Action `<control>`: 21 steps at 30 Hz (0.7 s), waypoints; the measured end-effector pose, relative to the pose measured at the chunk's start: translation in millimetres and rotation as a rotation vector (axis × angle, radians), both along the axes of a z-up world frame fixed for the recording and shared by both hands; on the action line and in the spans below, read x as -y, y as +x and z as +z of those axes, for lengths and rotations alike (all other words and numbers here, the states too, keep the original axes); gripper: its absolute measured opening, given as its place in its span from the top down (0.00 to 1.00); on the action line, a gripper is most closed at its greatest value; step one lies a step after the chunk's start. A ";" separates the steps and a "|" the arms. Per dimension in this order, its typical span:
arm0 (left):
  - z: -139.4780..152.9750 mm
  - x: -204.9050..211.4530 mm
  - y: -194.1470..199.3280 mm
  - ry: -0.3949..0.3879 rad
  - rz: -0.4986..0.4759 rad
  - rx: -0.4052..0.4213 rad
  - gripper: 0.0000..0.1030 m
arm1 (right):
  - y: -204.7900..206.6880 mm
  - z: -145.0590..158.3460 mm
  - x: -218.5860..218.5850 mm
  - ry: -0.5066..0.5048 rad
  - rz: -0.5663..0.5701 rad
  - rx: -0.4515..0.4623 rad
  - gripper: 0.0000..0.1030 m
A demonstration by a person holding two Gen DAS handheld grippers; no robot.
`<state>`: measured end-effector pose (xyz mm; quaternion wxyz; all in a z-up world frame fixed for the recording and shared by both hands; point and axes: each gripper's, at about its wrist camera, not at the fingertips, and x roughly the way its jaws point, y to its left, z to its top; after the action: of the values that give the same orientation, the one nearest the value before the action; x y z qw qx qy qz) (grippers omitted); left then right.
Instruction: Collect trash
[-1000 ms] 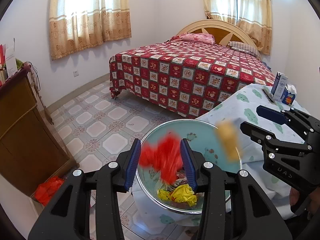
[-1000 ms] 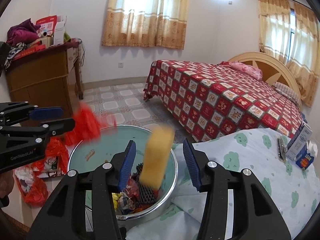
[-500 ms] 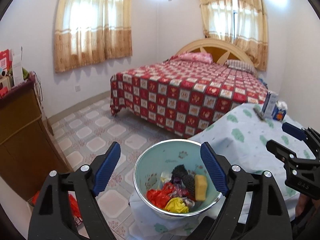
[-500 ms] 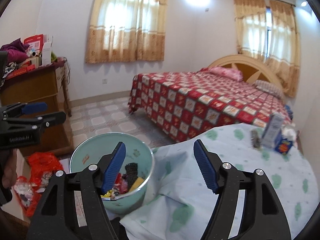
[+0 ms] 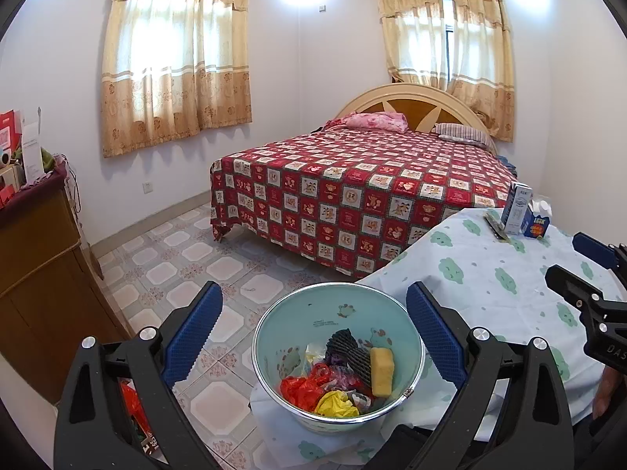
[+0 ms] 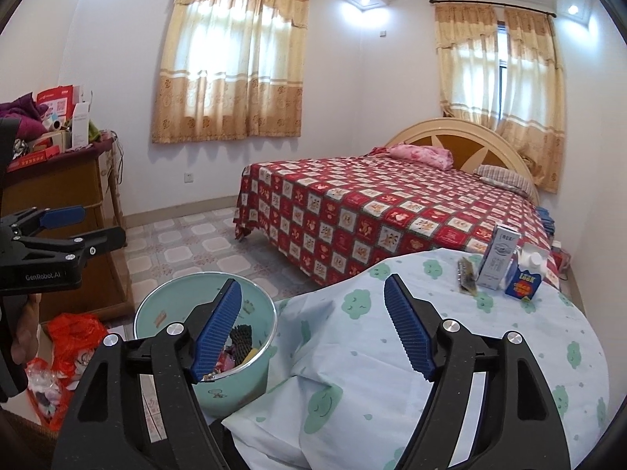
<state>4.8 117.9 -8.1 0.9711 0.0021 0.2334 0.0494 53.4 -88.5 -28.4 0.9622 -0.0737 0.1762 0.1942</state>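
Teal bucket [image 6: 250,301] partly hidden by fingers [image 6: 217,329].

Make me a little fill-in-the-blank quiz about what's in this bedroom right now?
1. The yellow sponge lies inside the pale green ____.
2. The bed has a checked cover that is mostly ____.
3. The milk carton stands on a table covered by a cloth printed with green ____.
4. Between the left gripper's fingers there is ____.

Missing words: bucket; red; clouds; nothing
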 end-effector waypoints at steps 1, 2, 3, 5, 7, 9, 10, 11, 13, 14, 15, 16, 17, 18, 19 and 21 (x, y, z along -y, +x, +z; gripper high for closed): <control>0.4 -0.6 -0.7 0.001 0.001 0.000 0.09 | -0.6 0.7 -0.1 -0.002 -0.001 0.003 0.25; 0.0 -1.4 -0.4 0.000 0.003 0.001 0.07 | -1.3 1.0 0.4 -0.003 -0.001 0.004 0.25; 0.3 -1.2 -0.5 -0.002 0.002 0.002 0.06 | -2.6 1.2 0.3 -0.005 -0.001 0.006 0.25; 1.4 -1.0 -0.6 -0.001 0.000 0.003 0.06 | -3.7 1.6 0.5 -0.008 -0.004 0.012 0.24; 1.1 -0.8 -1.0 -0.002 0.002 0.005 0.06 | -4.8 2.3 0.7 -0.007 -0.005 0.013 0.24; 1.7 0.1 -1.1 -0.001 0.002 0.005 0.06 | -5.8 3.8 2.5 -0.005 -0.008 0.018 0.24; 1.5 -0.6 -1.0 -0.001 0.001 0.005 0.06 | -6.2 4.5 3.2 -0.003 -0.010 0.019 0.23; 1.8 0.3 -1.3 0.001 0.002 0.005 0.06 | -7.4 4.8 2.4 -0.002 -0.010 0.020 0.23; 1.5 -0.4 -1.0 0.003 0.001 0.006 0.06 | -8.9 6.2 2.2 -0.001 -0.013 0.024 0.22; 1.6 -0.4 -1.2 0.006 0.000 0.005 0.06 | -9.2 6.3 2.3 0.000 -0.013 0.025 0.22; 2.0 -0.5 -1.5 0.008 -0.001 0.004 0.06 | -9.6 6.8 2.6 0.001 -0.013 0.026 0.22; 2.2 -0.9 -1.9 0.010 -0.002 0.004 0.06 | -10.5 7.1 2.3 0.001 -0.013 0.028 0.22; 2.2 -1.3 -2.2 0.011 -0.001 0.005 0.06 | -10.3 7.1 2.3 0.000 -0.014 0.029 0.22; 2.9 -1.9 -2.5 0.010 0.000 0.006 0.06 | -10.8 7.5 2.2 0.000 -0.015 0.031 0.22; 2.2 -1.1 -1.9 0.008 0.000 0.004 0.06 | -11.2 7.8 2.1 -0.001 -0.015 0.032 0.22; 2.1 -1.0 -2.0 0.009 -0.001 0.004 0.06 | -11.6 8.0 2.5 0.001 -0.016 0.033 0.21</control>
<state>2.7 118.9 -6.0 0.9716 0.0065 0.2313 0.0502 41.8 -91.0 -20.4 0.9666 -0.0750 0.1605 0.1854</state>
